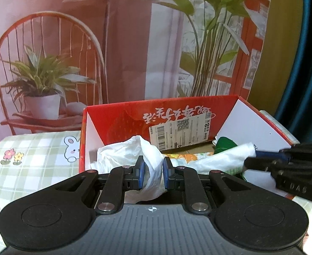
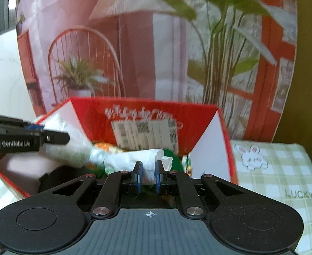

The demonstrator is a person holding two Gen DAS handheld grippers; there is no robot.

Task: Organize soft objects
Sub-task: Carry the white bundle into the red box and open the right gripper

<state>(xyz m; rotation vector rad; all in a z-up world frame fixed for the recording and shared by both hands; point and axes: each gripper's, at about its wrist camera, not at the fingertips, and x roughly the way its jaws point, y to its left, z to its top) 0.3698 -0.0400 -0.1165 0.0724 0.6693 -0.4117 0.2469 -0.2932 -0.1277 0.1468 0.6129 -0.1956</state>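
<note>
My left tongs (image 1: 152,173) pinch one end of a white plastic bag (image 1: 134,150); my right tongs (image 2: 149,176) are pressed onto its other end. The bag stretches between them over the open red box (image 1: 121,116), above colourful soft items (image 1: 225,145) inside. The box stands on a checked surface (image 1: 28,155) before a printed backdrop (image 1: 124,53).

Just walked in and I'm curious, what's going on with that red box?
A person is working two handheld grippers over an open red box. The left gripper and the right gripper are each shut on one end of a white plastic bag, holding it stretched over the box. The box sits on a checked tablecloth.
</note>
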